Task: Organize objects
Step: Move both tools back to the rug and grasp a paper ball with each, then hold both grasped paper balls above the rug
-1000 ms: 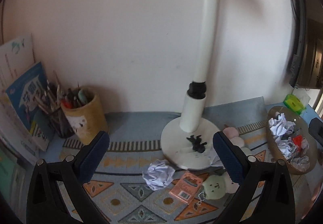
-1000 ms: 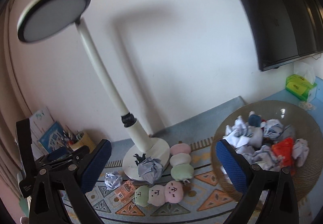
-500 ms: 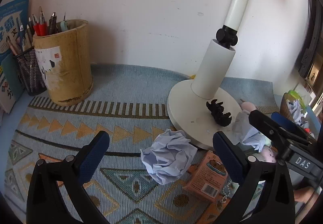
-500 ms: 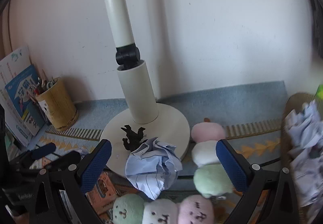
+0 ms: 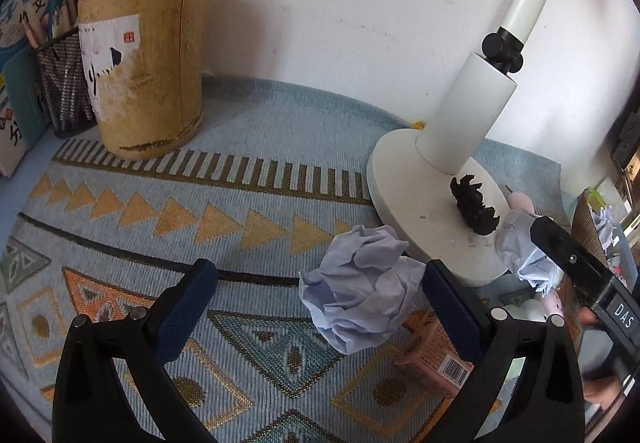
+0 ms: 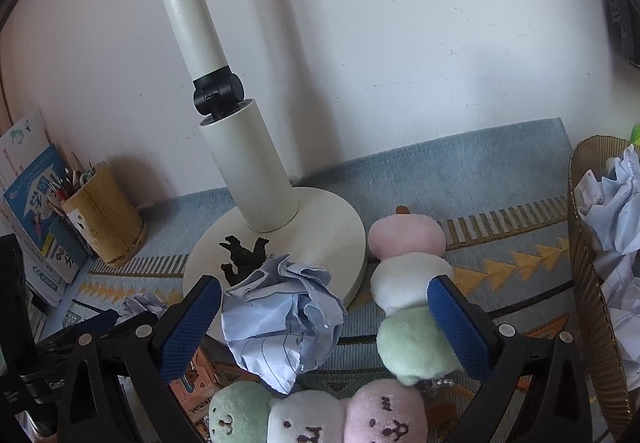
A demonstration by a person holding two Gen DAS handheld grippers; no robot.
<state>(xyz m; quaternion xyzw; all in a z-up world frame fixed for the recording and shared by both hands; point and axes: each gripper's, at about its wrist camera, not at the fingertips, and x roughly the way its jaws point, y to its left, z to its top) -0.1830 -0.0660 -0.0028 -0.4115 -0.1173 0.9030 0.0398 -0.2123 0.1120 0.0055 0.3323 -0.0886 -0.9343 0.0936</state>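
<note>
Both grippers — left gripper (image 5: 318, 307), right gripper (image 6: 324, 327) — straddle crumpled pale-blue paper balls (image 5: 360, 293) (image 6: 282, 317), fingers wide apart (nothing gripped); next, closing gently.

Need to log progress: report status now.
Both grippers open. Left around a paper ball; right around another. Lamp base close behind.

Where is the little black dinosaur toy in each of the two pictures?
Left wrist view: the black dinosaur toy lies right of centre, on the lamp base.
Right wrist view: the toy lies left of centre, on the same base.
Shared landmark: the white lamp base.
</note>
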